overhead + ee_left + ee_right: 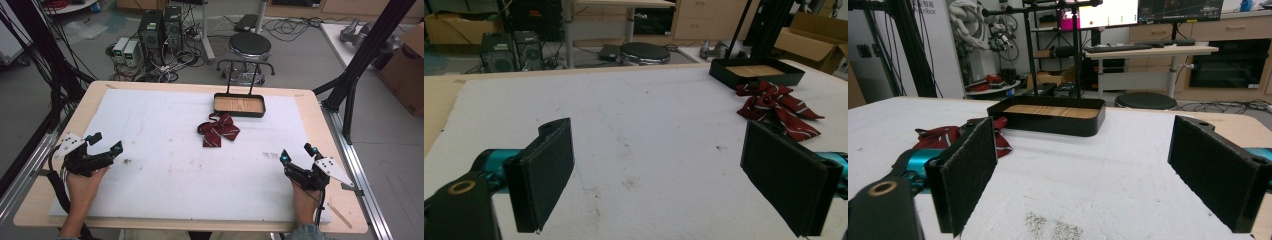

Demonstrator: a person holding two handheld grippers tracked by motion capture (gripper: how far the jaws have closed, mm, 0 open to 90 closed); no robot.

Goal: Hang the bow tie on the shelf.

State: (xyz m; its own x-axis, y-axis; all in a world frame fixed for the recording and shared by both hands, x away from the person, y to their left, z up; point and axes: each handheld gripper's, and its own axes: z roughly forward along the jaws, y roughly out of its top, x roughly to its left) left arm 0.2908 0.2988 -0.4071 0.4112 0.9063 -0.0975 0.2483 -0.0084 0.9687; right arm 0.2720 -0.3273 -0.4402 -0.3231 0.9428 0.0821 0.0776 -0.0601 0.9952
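A dark red striped bow tie [218, 129] lies crumpled on the white mat, just in front of a black tray with a wooden floor [239, 105]. My left gripper [105, 141] rests at the mat's left edge, open and empty, far from the bow tie. My right gripper [297, 152] sits near the mat's right front, also open with nothing between its pads. In the left gripper view the bow tie [776, 106] lies ahead to the right, before the tray [756, 73]. In the right gripper view the bow tie [948, 136] is partly hidden behind the left jaw, with the tray [1048, 116] beyond.
The white mat [165, 160] covers most of the wooden table [40, 190] and carries a few dirt marks. A black stool [249, 47], computer towers [160, 27] and cables stand on the floor beyond the far edge. Black frame posts [367, 45] flank the table.
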